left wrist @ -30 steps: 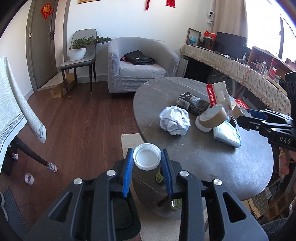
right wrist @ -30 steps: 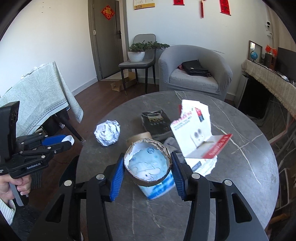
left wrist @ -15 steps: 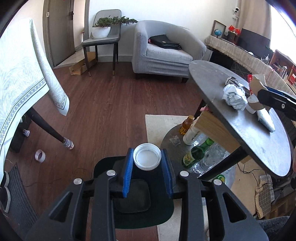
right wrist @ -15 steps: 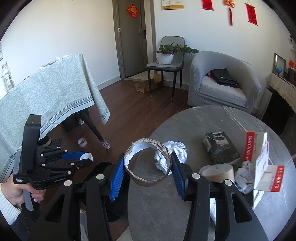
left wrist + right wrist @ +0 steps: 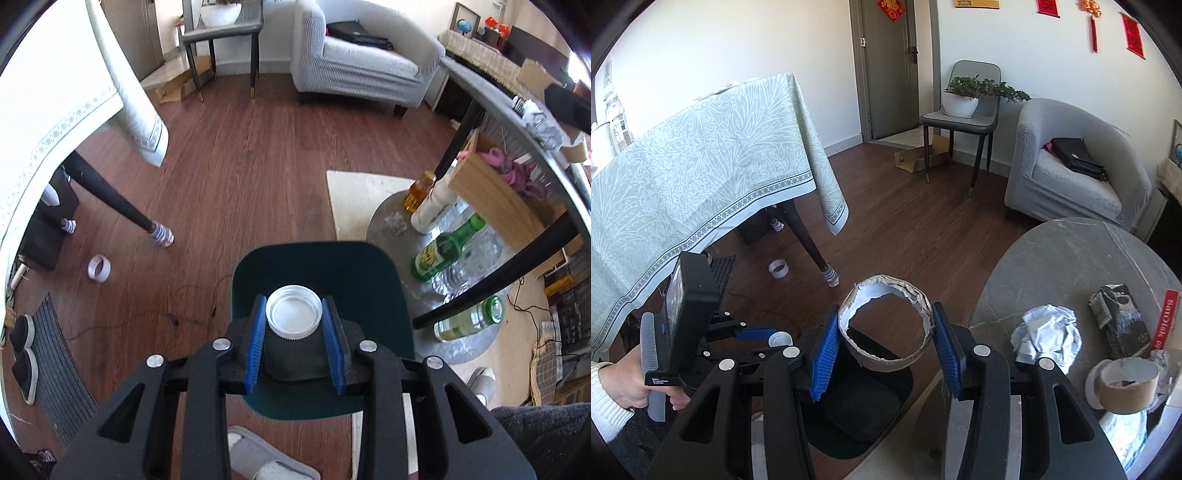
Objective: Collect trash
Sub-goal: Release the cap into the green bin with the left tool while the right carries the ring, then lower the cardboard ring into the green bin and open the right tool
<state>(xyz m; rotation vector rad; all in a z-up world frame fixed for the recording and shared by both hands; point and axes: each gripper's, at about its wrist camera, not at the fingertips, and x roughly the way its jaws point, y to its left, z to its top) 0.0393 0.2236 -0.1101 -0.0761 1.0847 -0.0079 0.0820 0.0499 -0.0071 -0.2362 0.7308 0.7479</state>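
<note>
My left gripper (image 5: 294, 326) is shut on a white plastic lid (image 5: 294, 312) and holds it over the open dark green bin (image 5: 373, 280) on the floor. It also shows in the right wrist view (image 5: 764, 338), low at the left. My right gripper (image 5: 884, 343) is shut on a torn cardboard tape ring (image 5: 886, 328), above the bin (image 5: 849, 417) beside the round grey table (image 5: 1071, 258). On the table lie a crumpled paper ball (image 5: 1047, 334), a dark packet (image 5: 1119, 321), a brown tape roll (image 5: 1126, 384) and a red-and-white carton (image 5: 1171, 321).
Several bottles (image 5: 443, 247) and a wooden box (image 5: 491, 188) sit under the round table. A cloth-covered table (image 5: 701, 166) stands at the left, with a tape roll (image 5: 778, 267) on the floor by its leg. An armchair (image 5: 1078, 166) and a chair (image 5: 960, 118) stand behind. A slipper (image 5: 266, 458) lies near the bin.
Both grippers have moved left off the table and lowered toward the bin. The left one with the lid now hangs over the bin's opening; the right one carried the ring past the table's edge.
</note>
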